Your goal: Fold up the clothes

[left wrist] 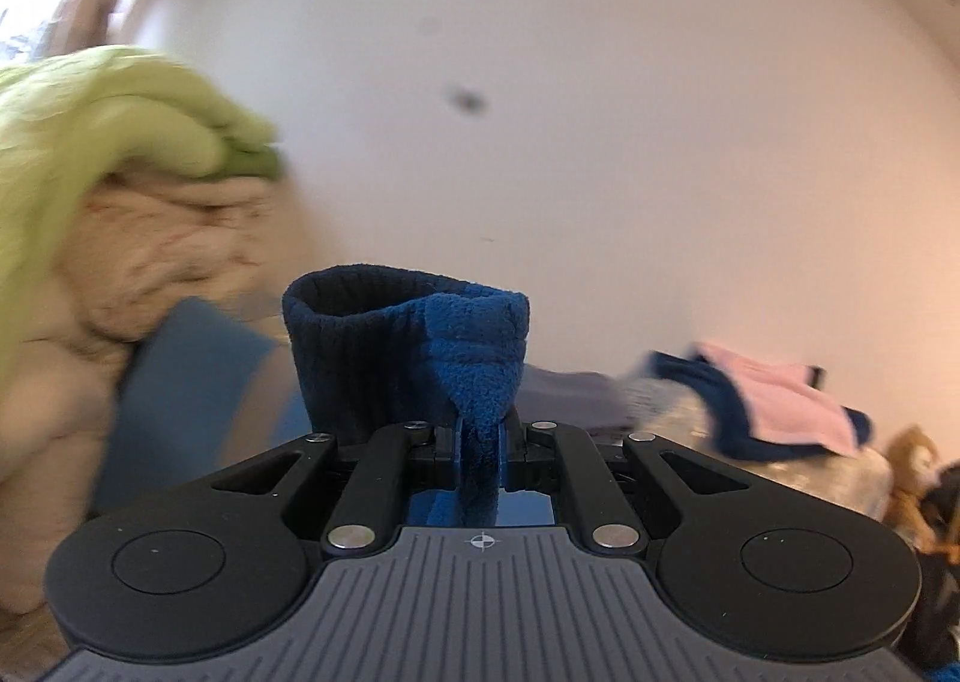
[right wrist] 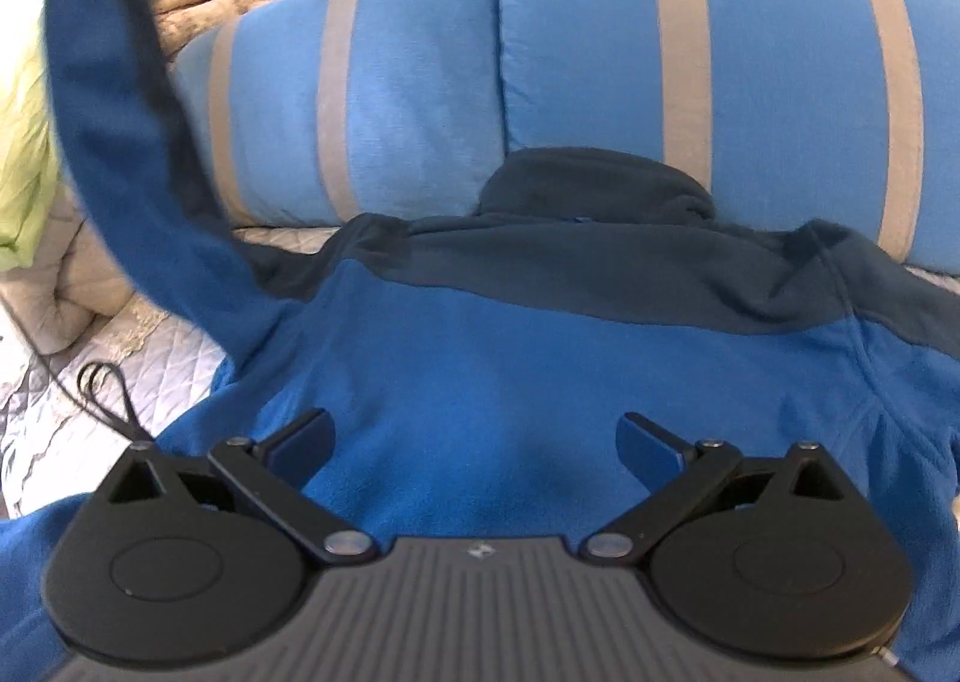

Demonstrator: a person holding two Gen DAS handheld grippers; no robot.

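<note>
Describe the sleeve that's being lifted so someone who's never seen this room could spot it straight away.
Find the blue fleece jacket spread on the bed in front of the striped blue pillows. Its sleeve rises from the shoulder up to the left, off the bedding. Unlike the rest of the jacket, lying flat, it hangs in the air with its dark ribbed cuff pinched in the left tongs.

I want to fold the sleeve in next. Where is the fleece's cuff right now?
The cuff is clamped in the left gripper, raised in front of the white wall; the right wrist view shows that sleeve lifted at far left, above the jacket body.
</note>
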